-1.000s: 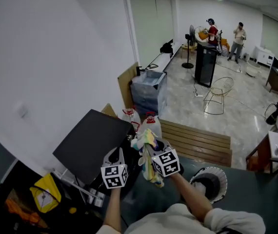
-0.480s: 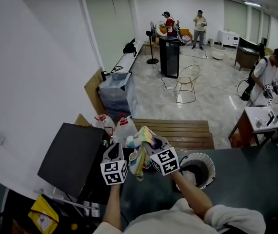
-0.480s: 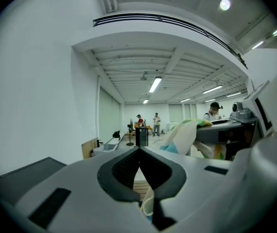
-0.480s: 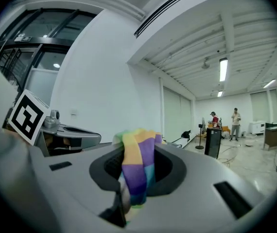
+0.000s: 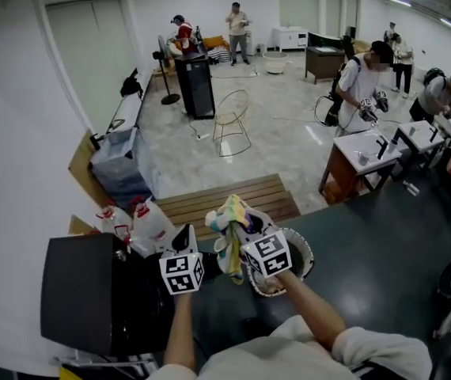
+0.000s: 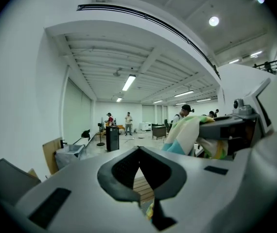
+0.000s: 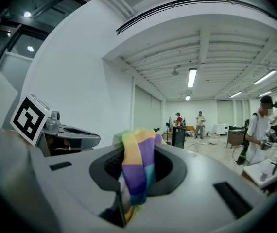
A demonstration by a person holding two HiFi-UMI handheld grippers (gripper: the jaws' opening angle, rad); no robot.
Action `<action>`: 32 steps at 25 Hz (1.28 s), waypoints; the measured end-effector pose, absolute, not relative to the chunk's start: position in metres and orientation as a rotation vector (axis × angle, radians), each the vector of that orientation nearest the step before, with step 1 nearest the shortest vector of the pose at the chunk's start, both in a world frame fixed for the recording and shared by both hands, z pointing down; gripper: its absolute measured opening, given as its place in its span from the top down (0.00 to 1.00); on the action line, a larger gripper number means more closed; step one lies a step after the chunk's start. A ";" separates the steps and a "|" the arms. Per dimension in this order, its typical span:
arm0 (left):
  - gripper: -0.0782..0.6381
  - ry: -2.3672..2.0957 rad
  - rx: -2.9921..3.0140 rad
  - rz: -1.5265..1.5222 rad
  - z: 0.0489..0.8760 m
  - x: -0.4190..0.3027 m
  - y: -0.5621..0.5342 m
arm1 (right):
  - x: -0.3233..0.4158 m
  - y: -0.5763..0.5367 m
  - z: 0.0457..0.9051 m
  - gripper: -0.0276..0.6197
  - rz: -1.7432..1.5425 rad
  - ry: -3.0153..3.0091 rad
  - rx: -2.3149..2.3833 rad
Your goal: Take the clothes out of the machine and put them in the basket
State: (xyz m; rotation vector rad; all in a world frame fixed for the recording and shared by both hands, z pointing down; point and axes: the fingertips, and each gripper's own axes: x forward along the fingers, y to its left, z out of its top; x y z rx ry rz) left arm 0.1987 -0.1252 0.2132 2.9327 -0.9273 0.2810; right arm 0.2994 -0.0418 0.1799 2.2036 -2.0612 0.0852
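Head view: right hand-held gripper, clamped on striped pastel cloth, hangs by the left rim of the round white basket.

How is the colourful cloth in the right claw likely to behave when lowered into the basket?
Probably floppy: the colourful cloth folds over and droops below the right claw. Likely light, since one pinch carries it. Its hanging tail might catch on the basket rim.
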 end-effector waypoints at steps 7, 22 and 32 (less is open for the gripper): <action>0.87 -0.656 3.000 0.313 0.234 0.300 -0.101 | 0.393 0.004 0.200 0.84 0.137 -1.817 2.385; 0.87 -0.423 2.985 0.521 0.314 0.412 -0.069 | 0.496 0.046 0.313 0.84 0.458 -1.593 2.485; 0.87 -0.454 2.861 0.705 0.411 0.400 -0.075 | 0.508 0.033 0.477 0.83 0.778 -1.521 2.382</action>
